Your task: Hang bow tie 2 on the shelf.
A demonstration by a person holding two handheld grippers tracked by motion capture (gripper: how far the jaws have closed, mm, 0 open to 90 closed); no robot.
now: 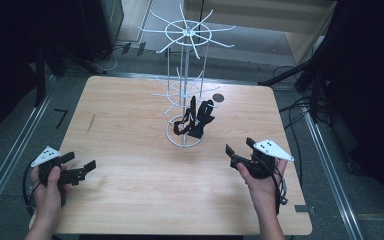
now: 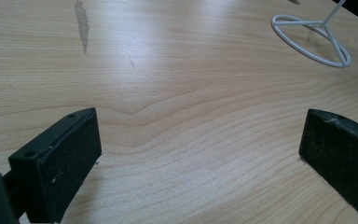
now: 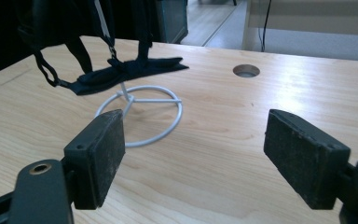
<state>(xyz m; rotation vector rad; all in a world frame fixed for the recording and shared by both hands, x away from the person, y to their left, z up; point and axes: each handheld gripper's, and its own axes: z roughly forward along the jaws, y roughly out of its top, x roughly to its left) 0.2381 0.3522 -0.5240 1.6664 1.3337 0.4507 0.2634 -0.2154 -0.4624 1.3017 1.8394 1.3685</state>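
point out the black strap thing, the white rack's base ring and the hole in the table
black strap item (image 3: 121, 71), right gripper view, on its flat fabric part
base ring (image 3: 175, 122), right gripper view, on the ring's right-hand rim
table hole (image 3: 246, 70), right gripper view, on the hole's middle

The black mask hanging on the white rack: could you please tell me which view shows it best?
The right gripper view: the black mask hangs close, straps and fabric clear above the white rack base. The high view shows it small and dark; the left gripper view catches the rack's base ring.
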